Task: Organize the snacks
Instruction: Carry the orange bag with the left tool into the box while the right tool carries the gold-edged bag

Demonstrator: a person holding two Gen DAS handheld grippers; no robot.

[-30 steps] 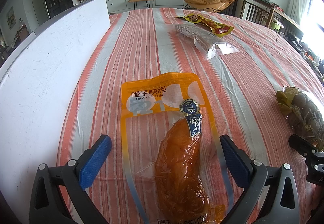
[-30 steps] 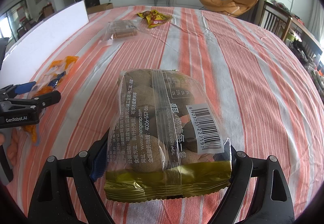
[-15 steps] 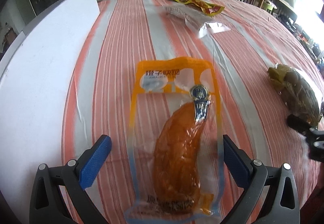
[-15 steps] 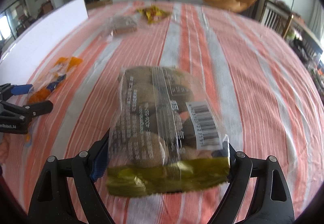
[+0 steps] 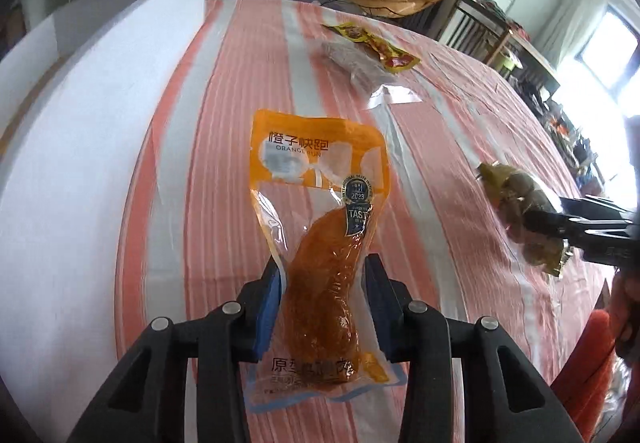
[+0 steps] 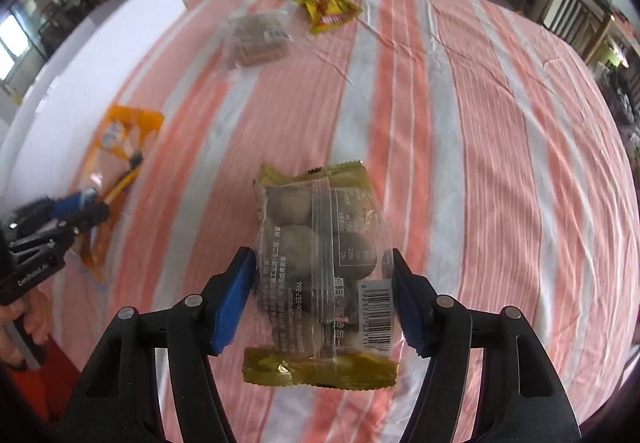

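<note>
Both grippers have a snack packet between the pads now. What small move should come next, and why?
Probably lift both a little and check the grips. The left gripper is shut on the orange sweet-potato packet. The right gripper is closing on the clear packet of brown balls, pads at its sides. The yellow packet and biscuit packet lie far off.

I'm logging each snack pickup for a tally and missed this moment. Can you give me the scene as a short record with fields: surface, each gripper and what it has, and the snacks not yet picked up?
surface: striped tablecloth, orange and white
left gripper: shut on the orange sweet potato pouch
right gripper: jaws closing, pads pressed on the clear bag of brown eggs
left on the cloth: yellow snack packet, clear packet of brown biscuits
beside the cloth: white board, on the left gripper's side
</note>
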